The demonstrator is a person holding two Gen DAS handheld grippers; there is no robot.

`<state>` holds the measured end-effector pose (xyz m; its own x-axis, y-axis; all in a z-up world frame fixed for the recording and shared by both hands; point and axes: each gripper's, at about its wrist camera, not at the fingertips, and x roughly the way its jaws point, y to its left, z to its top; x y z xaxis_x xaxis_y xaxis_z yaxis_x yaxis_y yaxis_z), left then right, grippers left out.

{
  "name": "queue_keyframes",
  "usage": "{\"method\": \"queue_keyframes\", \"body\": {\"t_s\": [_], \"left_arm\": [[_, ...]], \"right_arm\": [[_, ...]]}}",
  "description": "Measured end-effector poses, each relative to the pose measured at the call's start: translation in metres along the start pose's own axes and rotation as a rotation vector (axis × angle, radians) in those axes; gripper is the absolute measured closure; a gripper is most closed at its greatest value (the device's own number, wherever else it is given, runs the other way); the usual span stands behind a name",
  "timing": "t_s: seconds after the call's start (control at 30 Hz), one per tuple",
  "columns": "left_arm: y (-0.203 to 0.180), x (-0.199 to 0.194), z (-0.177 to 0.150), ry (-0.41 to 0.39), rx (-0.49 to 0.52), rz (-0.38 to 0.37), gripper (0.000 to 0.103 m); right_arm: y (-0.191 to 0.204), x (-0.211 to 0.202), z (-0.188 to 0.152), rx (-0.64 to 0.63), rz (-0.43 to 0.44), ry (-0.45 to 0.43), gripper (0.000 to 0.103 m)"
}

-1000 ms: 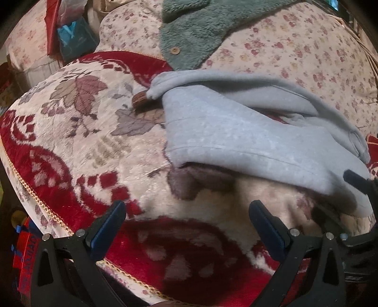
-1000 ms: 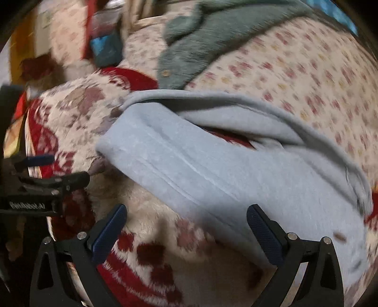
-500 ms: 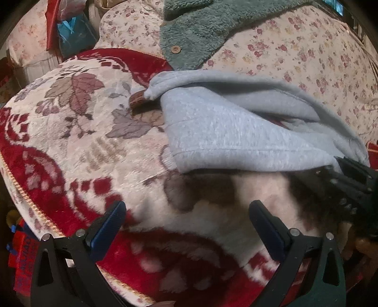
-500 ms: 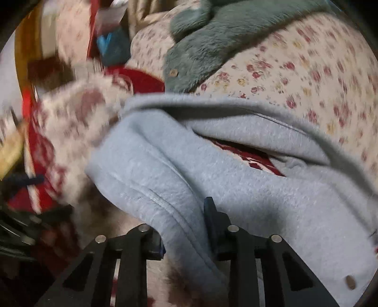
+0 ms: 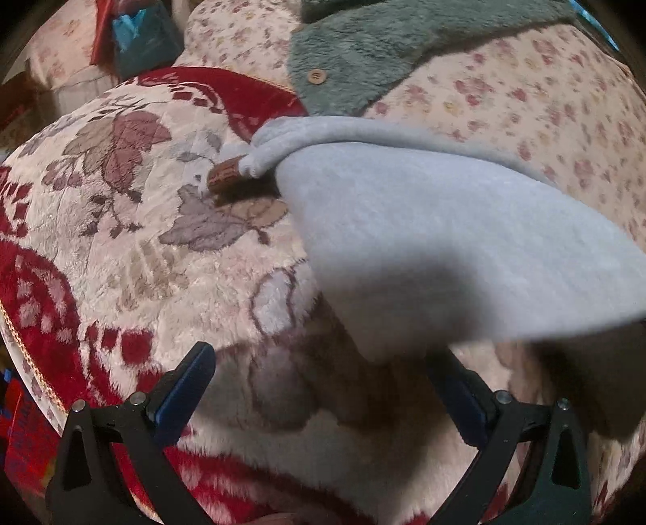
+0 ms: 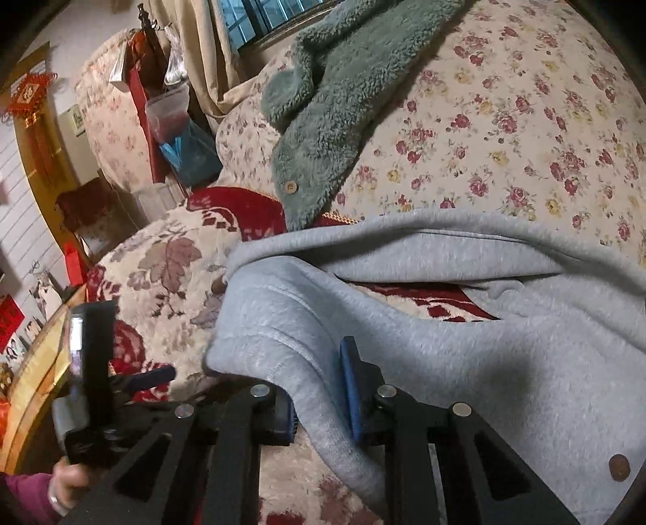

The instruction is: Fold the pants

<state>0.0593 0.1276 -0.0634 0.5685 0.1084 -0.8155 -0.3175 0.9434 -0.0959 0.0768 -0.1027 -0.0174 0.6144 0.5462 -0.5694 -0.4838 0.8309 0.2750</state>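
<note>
Light grey fleece pants (image 5: 456,242) lie on a red and cream floral blanket (image 5: 133,242). My right gripper (image 6: 321,397) is shut on the pants' near hem (image 6: 307,363) and holds that edge lifted off the blanket. The pants (image 6: 464,335) bunch up behind it, with a brown button (image 6: 619,467) at the lower right. My left gripper (image 5: 319,391) is open and empty, low over the blanket, just under the raised hem. It also shows at the left of the right wrist view (image 6: 133,383). A brown tag (image 5: 224,175) pokes out at the pants' far corner.
A green fleece garment (image 6: 335,105) with a button lies on a rose-print cover (image 6: 525,121) behind the pants. Blue bags (image 5: 141,36) and clutter stand at the back left. The blanket's corded edge (image 5: 24,343) drops off at the left.
My right gripper shut on the pants' near hem and lifted it. In the left wrist view the hem rose up over my open left gripper.
</note>
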Motion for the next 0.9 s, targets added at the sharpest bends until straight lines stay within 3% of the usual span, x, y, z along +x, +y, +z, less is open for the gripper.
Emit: {"method": "queue_keyframes", "body": {"t_s": [0.2, 0.37, 0.57, 0.8, 0.9], "left_arm": [[0.015, 0.011, 0.026, -0.011, -0.08, -0.031, 0.0], [0.022, -0.021, 0.061, -0.151, -0.014, -0.003, 0.0], [0.015, -0.062, 0.096, -0.311, 0.203, 0.086, 0.0], [0.016, -0.068, 0.082, -0.371, 0.454, 0.17, 0.0], [0.015, -0.071, 0.082, -0.38, 0.511, 0.182, 0.0]], "right_arm": [[0.003, -0.013, 0.001, -0.008, -0.004, -0.027, 0.086], [-0.001, -0.008, 0.0, 0.009, 0.012, -0.015, 0.086], [0.009, -0.005, -0.003, 0.007, 0.05, -0.005, 0.086], [0.019, -0.005, -0.017, -0.03, 0.081, 0.039, 0.086], [0.017, -0.007, -0.012, -0.024, 0.079, 0.026, 0.086]]}}
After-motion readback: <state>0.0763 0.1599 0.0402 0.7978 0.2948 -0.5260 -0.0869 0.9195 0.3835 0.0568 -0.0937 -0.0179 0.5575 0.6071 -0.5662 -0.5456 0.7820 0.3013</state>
